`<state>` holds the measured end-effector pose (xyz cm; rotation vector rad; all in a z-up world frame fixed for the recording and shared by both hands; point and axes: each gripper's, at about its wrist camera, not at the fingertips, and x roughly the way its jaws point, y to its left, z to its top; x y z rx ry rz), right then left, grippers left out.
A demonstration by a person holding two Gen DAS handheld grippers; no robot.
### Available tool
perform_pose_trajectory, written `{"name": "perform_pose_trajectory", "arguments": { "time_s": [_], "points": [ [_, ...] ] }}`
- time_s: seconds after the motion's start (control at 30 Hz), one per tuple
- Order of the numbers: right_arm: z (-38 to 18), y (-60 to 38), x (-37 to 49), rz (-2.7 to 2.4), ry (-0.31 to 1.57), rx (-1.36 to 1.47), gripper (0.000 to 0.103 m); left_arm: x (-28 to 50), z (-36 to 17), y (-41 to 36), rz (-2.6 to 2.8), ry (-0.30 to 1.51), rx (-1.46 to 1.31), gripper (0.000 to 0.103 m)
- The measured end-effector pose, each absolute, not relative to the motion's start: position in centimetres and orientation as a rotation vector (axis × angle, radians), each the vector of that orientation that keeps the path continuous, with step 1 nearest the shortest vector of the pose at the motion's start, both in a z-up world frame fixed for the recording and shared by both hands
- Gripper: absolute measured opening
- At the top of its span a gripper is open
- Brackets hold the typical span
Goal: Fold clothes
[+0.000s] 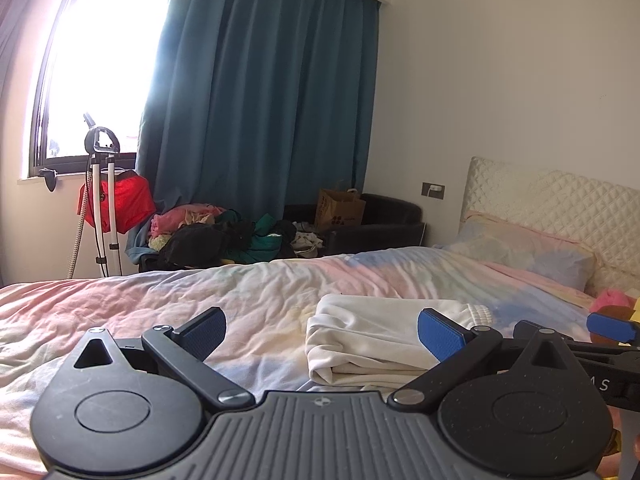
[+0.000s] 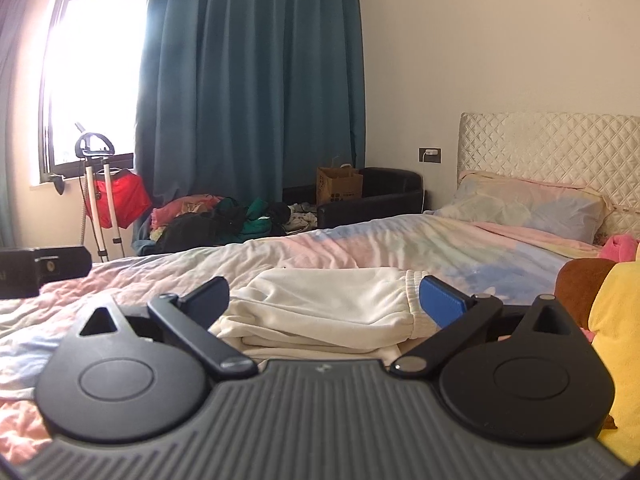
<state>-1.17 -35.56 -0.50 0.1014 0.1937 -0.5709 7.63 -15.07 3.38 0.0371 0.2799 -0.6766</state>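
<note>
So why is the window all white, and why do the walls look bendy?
In the left wrist view, daylight overexposes the window, so nothing outside shows, and glare washes over the blue curtain edge. In the right wrist view the same window blows out too. Both fisheye lenses curve straight lines near the edges, like the headboard; the folded white garment stays fairly sharp.

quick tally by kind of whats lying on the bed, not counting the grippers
Folded white garment: 1
Pillow: 1
Soft items at the right edge, pink, brown, yellow: 3
Total: 5, on the pastel bedspread. The floor pile is left out.
</note>
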Motion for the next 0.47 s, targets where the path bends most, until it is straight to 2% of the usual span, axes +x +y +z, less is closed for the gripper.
{"name": "perform_pose_trajectory", "arguments": {
  "time_s": [0.47],
  "points": [
    [-0.86, -35.62, -1.44, -0.605, 0.233, 0.116, 0.103, 7.13, 3.03, -15.57, -0.662, 0.275, 0.065, 0.103]
  ]
}}
